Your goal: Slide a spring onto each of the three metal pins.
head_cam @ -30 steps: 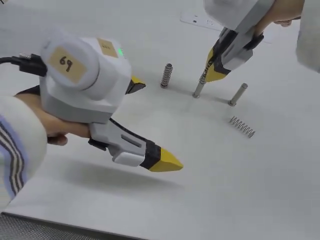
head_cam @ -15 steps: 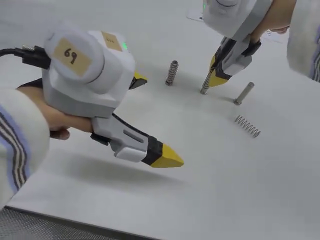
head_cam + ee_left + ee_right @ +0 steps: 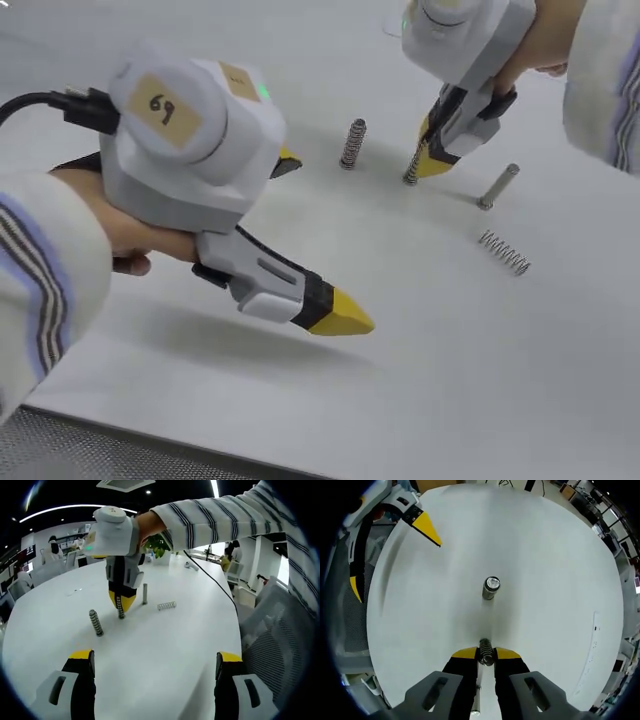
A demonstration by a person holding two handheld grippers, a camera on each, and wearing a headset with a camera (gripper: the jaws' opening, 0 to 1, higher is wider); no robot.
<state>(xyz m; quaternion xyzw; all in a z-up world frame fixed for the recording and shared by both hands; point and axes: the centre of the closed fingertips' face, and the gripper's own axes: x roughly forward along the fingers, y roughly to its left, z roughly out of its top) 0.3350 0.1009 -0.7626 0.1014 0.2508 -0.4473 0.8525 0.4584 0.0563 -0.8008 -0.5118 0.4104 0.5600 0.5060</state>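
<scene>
Three metal pins stand on the white table. The left pin wears a spring. My right gripper points down over the middle pin, shut on a spring that sits around that pin. The right pin is bare. A loose spring lies flat near it. My left gripper hovers open in the foreground, well short of the pins, holding nothing.
A black cable runs from the left gripper's back. The table's near edge is at the bottom left. Chairs and people stand in the room beyond the table in the left gripper view.
My right gripper has come down a little along the middle pin with the spring. The left gripper has stayed about where it was; the head camera shifted.
</scene>
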